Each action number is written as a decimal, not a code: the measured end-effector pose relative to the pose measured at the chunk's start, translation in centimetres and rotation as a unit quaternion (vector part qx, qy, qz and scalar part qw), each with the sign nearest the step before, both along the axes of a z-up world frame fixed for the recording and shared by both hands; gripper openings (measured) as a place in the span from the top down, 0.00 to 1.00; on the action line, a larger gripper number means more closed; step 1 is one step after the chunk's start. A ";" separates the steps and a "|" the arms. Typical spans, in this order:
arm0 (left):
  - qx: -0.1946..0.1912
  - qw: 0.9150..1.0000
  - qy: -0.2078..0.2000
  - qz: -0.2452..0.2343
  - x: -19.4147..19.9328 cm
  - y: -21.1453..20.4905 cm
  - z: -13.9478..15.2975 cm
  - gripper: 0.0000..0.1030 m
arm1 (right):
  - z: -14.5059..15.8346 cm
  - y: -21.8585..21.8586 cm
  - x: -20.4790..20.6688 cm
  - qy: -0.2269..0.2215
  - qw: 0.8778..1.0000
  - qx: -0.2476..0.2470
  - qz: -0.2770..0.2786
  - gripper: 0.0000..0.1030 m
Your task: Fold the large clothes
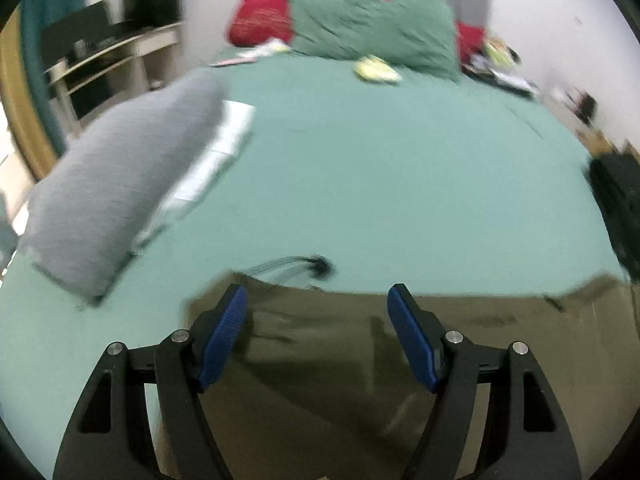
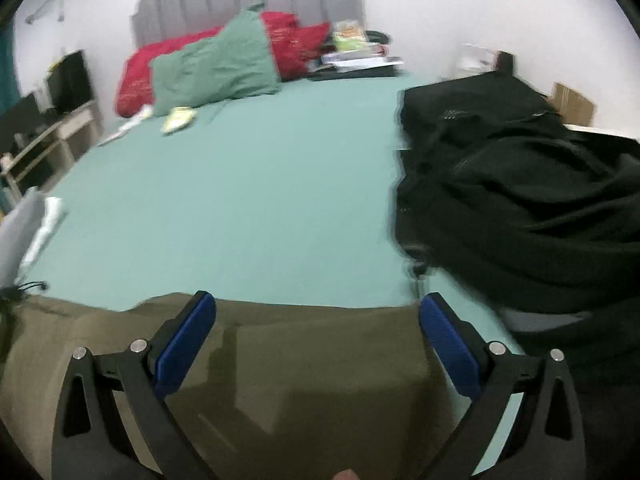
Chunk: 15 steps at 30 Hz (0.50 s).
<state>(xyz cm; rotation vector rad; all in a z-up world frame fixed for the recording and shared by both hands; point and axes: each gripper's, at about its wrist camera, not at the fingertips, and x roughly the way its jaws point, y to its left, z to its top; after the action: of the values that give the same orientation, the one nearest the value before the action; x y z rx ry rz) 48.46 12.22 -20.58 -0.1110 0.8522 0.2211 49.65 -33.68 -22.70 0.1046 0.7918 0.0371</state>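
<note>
An olive-brown garment [image 1: 328, 364] lies spread flat on the green bed sheet [image 1: 380, 168] at the near edge, a dark drawstring [image 1: 304, 266] trailing from its far edge. My left gripper [image 1: 318, 300] hovers over it, open, with nothing between its blue pads. In the right wrist view the same olive garment [image 2: 304, 368] fills the foreground. My right gripper [image 2: 320, 306] stands open above its far hem, holding nothing.
A grey folded cloth [image 1: 116, 196] lies on white folded items [image 1: 216, 152] at the bed's left. A heap of black clothes [image 2: 520, 200] covers the right side. Green pillow [image 2: 216, 64] and red pillows [image 2: 160, 64] sit by the headboard. A desk [image 1: 116, 56] stands left.
</note>
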 end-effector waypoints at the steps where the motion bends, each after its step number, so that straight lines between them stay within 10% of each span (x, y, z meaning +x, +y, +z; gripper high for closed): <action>1: -0.005 1.000 -0.005 0.001 -0.8 0.6 0.5 0.26 | 0.2 -0.6 -0.2 0.003 1.000 0.011 -0.004 0.02; 9: -0.060 0.998 -0.004 -0.016 -11.9 5.2 2.3 0.26 | 3.1 -2.1 -4.6 0.002 0.999 0.025 0.020 0.02; 15: -0.125 0.990 0.063 -0.021 -19.7 5.9 -2.6 0.22 | 1.6 -4.4 -12.7 0.028 0.998 0.051 0.032 0.02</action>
<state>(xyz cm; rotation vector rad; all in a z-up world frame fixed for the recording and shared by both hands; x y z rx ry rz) 28.77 18.14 -23.15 -0.3160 1.0044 0.0821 36.96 -38.13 -21.14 0.1774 0.8499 0.1357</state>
